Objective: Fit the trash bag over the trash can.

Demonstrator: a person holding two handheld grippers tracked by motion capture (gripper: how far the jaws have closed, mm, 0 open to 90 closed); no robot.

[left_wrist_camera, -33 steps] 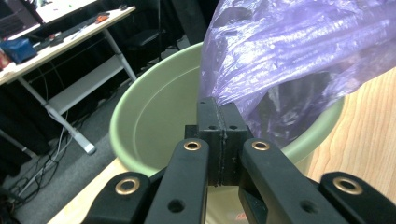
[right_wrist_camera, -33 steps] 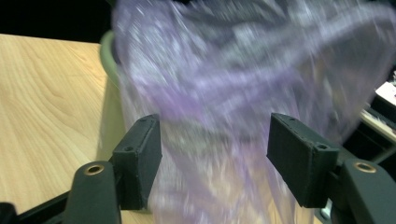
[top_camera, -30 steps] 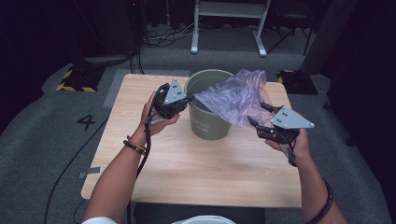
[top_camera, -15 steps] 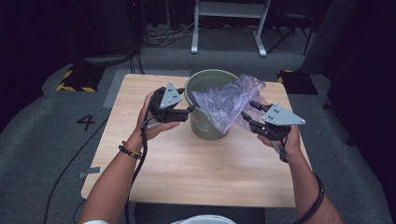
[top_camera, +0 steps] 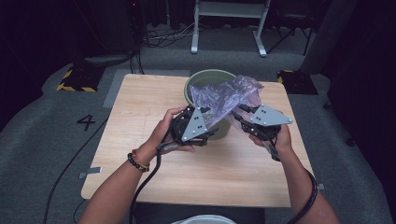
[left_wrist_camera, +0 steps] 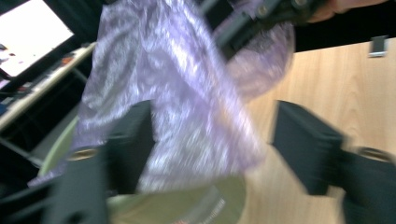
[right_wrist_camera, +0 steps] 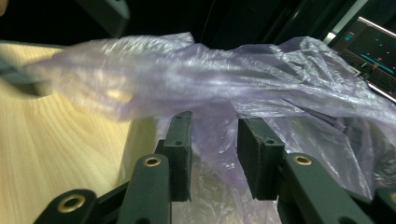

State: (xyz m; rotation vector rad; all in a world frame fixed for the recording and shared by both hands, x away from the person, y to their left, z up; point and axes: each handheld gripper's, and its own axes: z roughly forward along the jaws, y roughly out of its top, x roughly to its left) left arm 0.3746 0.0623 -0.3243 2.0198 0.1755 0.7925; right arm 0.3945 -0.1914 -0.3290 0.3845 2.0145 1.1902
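A green bin [top_camera: 196, 81] stands on the wooden table [top_camera: 140, 107] with a crumpled purple plastic bag [top_camera: 224, 93] spread across its mouth and front. My left gripper [top_camera: 212, 133] is at the bin's front wall. Its jaws stand wide apart in the left gripper view [left_wrist_camera: 212, 140], a flap of the bag [left_wrist_camera: 187, 107] hangs between them, and they have just been closing a little. My right gripper [top_camera: 239, 116] is at the bag's right edge. Its jaws [right_wrist_camera: 215, 149] have just been closing, and a gap with bag film [right_wrist_camera: 261, 79] in it still shows.
A white metal frame [top_camera: 229, 9] and cables are on the floor beyond the table. Black-and-yellow striped blocks [top_camera: 74, 79] flank the far corners, and a "4" [top_camera: 87, 122] is marked on the carpet at the left. Lit screens show off to the side [left_wrist_camera: 28, 37] [right_wrist_camera: 373, 46].
My left gripper left the bin's left side, moved right and nearer to its front, and its jaws opened. My right gripper moved left toward the bin with narrowing jaws.
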